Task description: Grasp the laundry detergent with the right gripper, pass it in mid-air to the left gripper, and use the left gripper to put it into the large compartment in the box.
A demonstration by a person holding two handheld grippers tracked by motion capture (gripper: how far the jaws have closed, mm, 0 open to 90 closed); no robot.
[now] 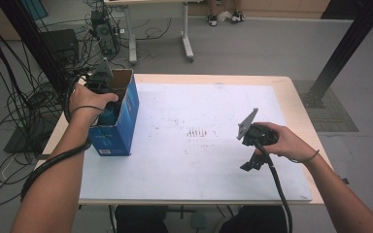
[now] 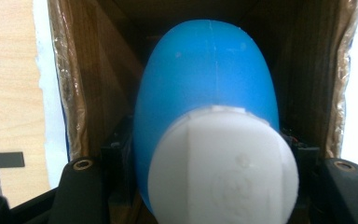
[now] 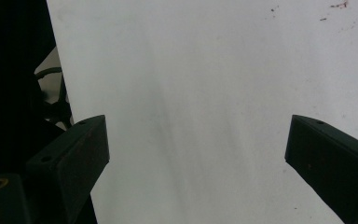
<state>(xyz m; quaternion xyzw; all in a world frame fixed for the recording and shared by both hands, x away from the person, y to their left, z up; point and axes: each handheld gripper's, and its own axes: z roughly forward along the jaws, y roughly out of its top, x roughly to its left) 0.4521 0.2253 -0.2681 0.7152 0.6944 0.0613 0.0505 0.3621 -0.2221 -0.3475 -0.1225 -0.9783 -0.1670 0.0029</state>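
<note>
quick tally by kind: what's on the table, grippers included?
Blue cardboard box: 1
Blue bottle with white cap, inside the box: 1
Grippers: 2, left gripper and right gripper
Total: 4

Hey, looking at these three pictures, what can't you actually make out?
- Left tongs, high view: tips sunk in the open blue cardboard box, behind the hand.
- Blue plastic bottle with white cap, left gripper view: lower body lost in the dark box; cap embossing blurred.
- Right tongs, right gripper view: open over the white table sheet; bottom edge crops them.
</note>
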